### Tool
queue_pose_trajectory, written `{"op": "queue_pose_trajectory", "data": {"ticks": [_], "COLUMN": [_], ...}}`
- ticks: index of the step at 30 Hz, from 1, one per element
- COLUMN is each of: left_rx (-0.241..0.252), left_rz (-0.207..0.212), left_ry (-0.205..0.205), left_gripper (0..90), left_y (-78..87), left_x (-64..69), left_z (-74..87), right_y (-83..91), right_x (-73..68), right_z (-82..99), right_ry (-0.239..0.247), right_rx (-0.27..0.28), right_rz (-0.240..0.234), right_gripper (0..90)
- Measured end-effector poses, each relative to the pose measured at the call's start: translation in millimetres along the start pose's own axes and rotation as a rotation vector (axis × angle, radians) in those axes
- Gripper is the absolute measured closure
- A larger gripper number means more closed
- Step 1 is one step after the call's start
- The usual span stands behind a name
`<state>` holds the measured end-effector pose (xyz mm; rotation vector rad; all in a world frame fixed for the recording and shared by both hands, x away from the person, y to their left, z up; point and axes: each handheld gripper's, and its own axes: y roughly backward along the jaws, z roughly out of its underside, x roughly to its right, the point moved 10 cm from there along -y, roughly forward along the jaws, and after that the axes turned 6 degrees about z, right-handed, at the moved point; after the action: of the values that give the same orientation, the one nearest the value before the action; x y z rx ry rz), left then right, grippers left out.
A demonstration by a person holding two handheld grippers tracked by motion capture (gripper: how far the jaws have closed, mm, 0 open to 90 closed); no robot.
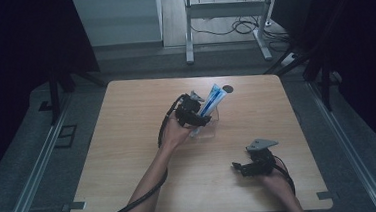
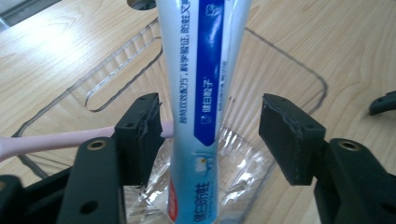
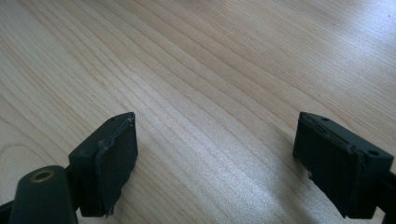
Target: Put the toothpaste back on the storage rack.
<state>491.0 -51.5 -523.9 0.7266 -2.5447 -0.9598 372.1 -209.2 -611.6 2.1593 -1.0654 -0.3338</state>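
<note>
Our left gripper (image 2: 210,135) has its 2 jaws apart around the toothpaste tube (image 2: 205,93), pads clear of it, so the tube leans on its own in the clear container (image 2: 285,70) beside a pink toothbrush (image 2: 42,142). Our right gripper (image 3: 215,163) rests spread wide over bare table (image 3: 210,60), holding nothing and out of the way.

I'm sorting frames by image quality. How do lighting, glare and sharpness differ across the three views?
High view: dim, surroundings nearly black, only the table moderately lit. Left gripper view: bright, the toothpaste tube sharp enough to read its print, highlights glinting on the clear plastic holder. Right gripper view: a pale sheen on the wood near the top right corner, soft shadows under the open right claw.
</note>
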Motion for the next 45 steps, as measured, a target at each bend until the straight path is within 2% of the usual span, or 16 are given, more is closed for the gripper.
{"op": "queue_pose_trajectory", "data": {"ticks": [5,9,13,19,21,23,29,31,34,35,45], "left_rx": [0.020,0.040,0.044,0.045,0.040,0.046,0.045,0.042,0.043,0.051,0.060], "left_rz": [0.007,0.019,0.029,0.037,0.038,0.043,0.039,0.032,0.030,0.033,0.019], "left_ry": [-0.003,0.012,0.032,0.039,0.022,0.025,-0.001,-0.019,-0.027,-0.016,-0.053], "left_gripper": [32.4,29.3,25.3,21.6,20.4,18.8,14.8,14.5,14.3,14.2,13.4], "left_y": [6.4,11.7,15.5,20.2,22.0,23.5,29.2,30.8,33.0,33.1,38.7], "left_x": [3.3,6.4,8.5,11.9,13.0,16.0,21.7,22.6,24.8,26.5,32.2], "left_z": [-1.7,-2.0,-0.5,2.3,3.4,3.8,5.8,7.1,8.9,9.0,13.1], "right_y": [0.0,0.0,0.0,0.1,0.0,0.0,0.0,0.0,0.0,0.0,0.0], "right_x": [0.0,0.1,0.0,0.0,-0.1,-0.1,0.0,0.0,-0.1,-0.1,0.0], "right_z": [0.0,0.0,0.0,0.0,0.0,0.0,0.0,0.0,0.0,0.0,-0.1], "right_ry": [0.000,0.001,0.000,-0.001,-0.001,-0.001,0.000,0.000,-0.001,-0.001,0.000], "right_rx": [0.000,0.000,0.000,0.000,0.000,0.000,0.000,0.000,0.000,0.000,0.000], "right_rz": [0.000,0.001,0.000,0.000,0.000,0.000,0.001,0.001,0.000,0.000,0.001], "right_gripper": [13.6,13.6,13.6,13.6,13.6,13.6,13.6,13.5,13.6,13.5,13.5]}}
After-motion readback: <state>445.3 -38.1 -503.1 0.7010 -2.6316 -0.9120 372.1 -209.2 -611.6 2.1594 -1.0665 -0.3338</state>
